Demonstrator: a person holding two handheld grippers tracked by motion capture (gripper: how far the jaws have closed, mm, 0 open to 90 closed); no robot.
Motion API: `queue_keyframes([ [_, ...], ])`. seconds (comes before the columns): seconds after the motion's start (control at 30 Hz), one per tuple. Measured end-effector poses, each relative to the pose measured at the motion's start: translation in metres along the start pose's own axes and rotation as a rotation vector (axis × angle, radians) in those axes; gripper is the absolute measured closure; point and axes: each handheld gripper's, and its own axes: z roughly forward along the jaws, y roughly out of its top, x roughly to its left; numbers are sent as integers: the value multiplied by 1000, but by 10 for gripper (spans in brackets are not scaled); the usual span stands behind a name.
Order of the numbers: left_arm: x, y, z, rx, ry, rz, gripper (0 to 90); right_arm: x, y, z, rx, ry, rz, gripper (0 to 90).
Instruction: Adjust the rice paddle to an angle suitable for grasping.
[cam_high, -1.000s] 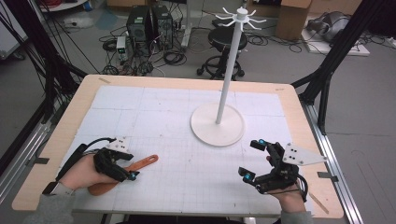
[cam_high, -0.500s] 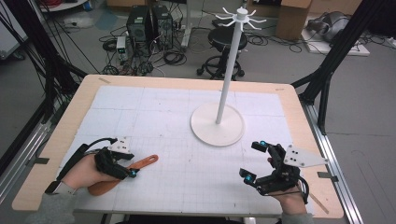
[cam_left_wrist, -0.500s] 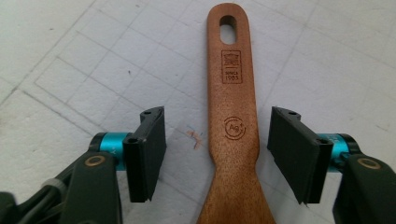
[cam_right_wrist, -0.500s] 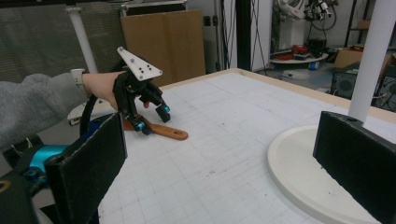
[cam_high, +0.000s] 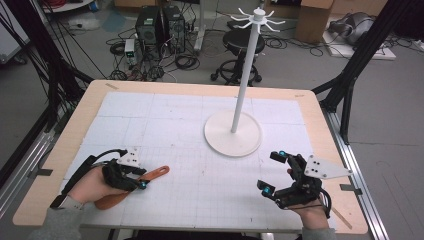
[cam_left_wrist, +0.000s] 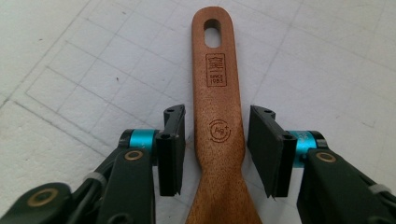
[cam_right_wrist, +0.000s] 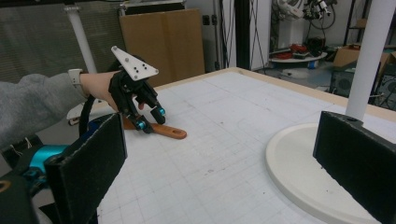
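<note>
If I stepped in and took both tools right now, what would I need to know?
Left gripper: jaws astride the wooden spatula handle, just been closing, pads not yet touching it.
Right gripper: open, holding nothing, near the white stand.
Spatula lies flat on the table, front left.
Done: left gripper lined up over the handle.
Left: close, lift; probably hang it by the handle hole on the stand's hooks.
</note>
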Motion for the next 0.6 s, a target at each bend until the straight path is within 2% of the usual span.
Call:
queue_keyframes([
  [0.17,1,0,0,-5,-6,-5,642,1,0,1,5,-1,0,18],
  [0.37,1,1,1,-7,-5,-32,649,3,2,3,8,5,-15,18],
  [0.6,-1,2,-1,-2,14,-34,650,3,3,2,10,6,-12,18],
])
